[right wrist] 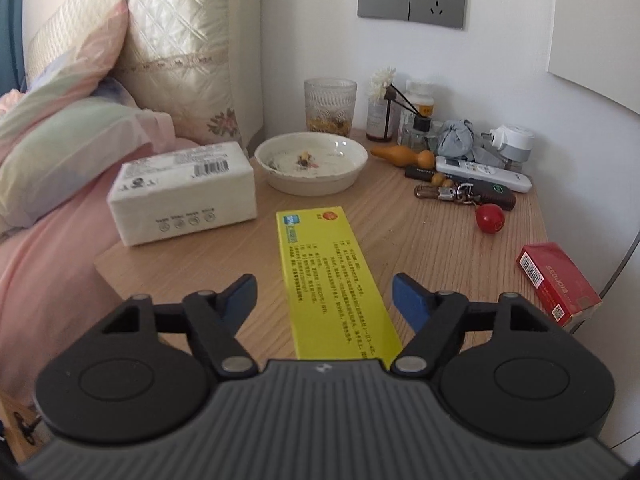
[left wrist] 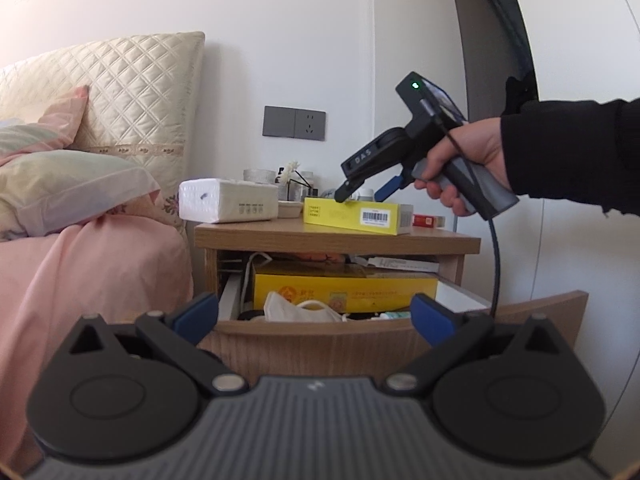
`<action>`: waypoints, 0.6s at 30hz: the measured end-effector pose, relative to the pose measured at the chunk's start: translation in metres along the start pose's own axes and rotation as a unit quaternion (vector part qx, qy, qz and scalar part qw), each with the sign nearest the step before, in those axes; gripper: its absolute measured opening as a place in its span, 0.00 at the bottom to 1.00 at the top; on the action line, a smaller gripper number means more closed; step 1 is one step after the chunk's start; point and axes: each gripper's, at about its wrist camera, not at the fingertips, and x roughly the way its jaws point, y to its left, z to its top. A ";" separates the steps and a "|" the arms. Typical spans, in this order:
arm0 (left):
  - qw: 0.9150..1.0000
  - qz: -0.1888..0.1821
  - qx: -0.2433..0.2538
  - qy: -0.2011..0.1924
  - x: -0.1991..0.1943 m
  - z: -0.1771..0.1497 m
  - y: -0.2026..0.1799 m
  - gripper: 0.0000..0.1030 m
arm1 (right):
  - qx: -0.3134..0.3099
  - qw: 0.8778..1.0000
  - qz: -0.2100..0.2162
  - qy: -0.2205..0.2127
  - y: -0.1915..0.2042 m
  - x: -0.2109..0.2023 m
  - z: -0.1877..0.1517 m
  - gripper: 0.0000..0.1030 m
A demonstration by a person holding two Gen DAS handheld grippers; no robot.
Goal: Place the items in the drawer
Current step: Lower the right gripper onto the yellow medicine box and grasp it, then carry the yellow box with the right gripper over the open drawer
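- Drawer (left wrist: 320, 344) lower centre, pulled open, already part-filled.
- Yellow box (right wrist: 332, 280) lies on nightstand top (right wrist: 420, 240), centre frame, not yet stowed.
- Right gripper (right wrist: 325, 296) jaws spread, straddling box, no contact.
- Left gripper (left wrist: 316, 316) jaws spread, empty, before drawer.

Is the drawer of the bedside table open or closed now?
Open. The drawer front stands out from the bedside table, and a yellow carton and face mask show inside.

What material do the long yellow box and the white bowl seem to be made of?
Yellow box: probably printed cardboard, matte, with sharp folded edges and printed text. White bowl: likely glazed ceramic, since its rim is glossy; enamel is also possible.
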 end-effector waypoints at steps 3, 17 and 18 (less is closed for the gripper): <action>1.000 -0.001 0.000 0.000 0.000 0.000 0.000 1.00 | -0.002 1.000 0.007 0.007 0.000 0.007 0.000 0.67; 1.000 0.003 0.002 -0.002 -0.002 0.000 -0.001 1.00 | -0.008 1.000 0.013 0.003 0.007 0.001 0.001 0.54; 1.000 0.003 0.002 -0.002 -0.002 0.000 -0.001 1.00 | -0.009 1.000 0.014 0.001 0.008 -0.003 0.001 0.54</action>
